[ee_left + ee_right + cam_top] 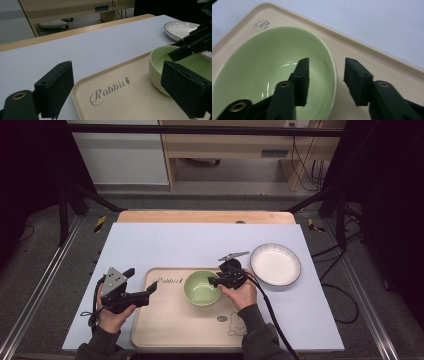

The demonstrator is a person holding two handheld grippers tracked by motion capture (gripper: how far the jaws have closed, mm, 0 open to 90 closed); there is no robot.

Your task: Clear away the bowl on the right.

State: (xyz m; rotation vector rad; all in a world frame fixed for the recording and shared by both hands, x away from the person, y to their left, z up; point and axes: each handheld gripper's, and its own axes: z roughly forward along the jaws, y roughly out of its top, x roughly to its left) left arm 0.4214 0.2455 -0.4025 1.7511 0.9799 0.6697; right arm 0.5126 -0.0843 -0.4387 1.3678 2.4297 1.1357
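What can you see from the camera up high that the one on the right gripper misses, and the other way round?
The high view alone gives the white plate, both hands and the left gripper. The right gripper view alone reveals its jaws open astride the green bowl's rim, one inside and one outside. Both include the bowl, the beige tray and the pale tablecloth.
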